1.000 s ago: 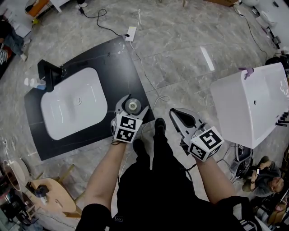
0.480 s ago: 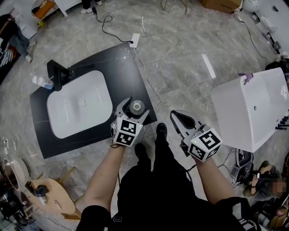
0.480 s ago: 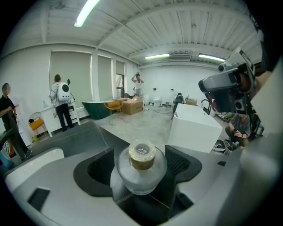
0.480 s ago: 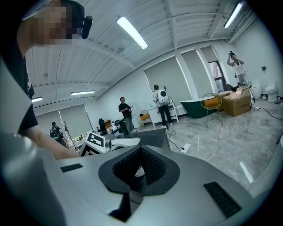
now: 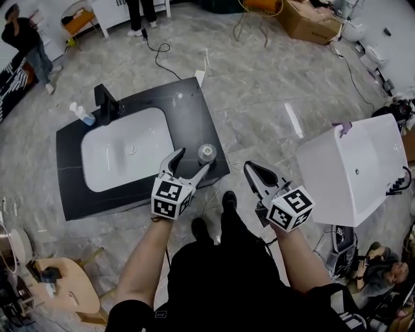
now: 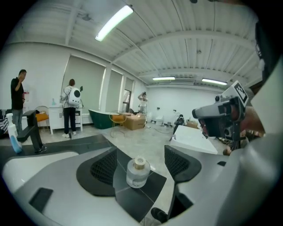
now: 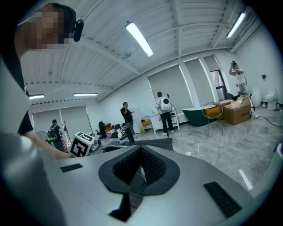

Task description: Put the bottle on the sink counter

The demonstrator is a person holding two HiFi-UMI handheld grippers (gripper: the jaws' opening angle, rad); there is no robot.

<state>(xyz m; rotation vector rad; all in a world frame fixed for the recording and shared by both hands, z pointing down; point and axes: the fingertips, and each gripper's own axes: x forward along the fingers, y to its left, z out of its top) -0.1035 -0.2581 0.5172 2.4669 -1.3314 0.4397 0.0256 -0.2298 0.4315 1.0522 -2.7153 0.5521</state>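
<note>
A small clear bottle (image 5: 206,153) with a gold neck stands upright on the black sink counter (image 5: 194,110), close to its near right corner. My left gripper (image 5: 193,160) is open just in front of the bottle. In the left gripper view the bottle (image 6: 138,172) stands free in the gap between the two jaws, touching neither. My right gripper (image 5: 250,168) is shut with nothing in it and hangs over the grey floor to the right of the counter. Its jaws meet in the right gripper view (image 7: 140,165).
A white basin (image 5: 123,149) is set into the counter, with a black faucet (image 5: 107,102) and a blue spray bottle (image 5: 83,114) at its far left. A white sink unit (image 5: 353,168) stands at the right. Cables, a cardboard box (image 5: 311,19) and people are farther off.
The left gripper has opened wider and drawn back toward me, leaving the bottle standing on the counter. The head view has tilted up. The right gripper has barely moved.
</note>
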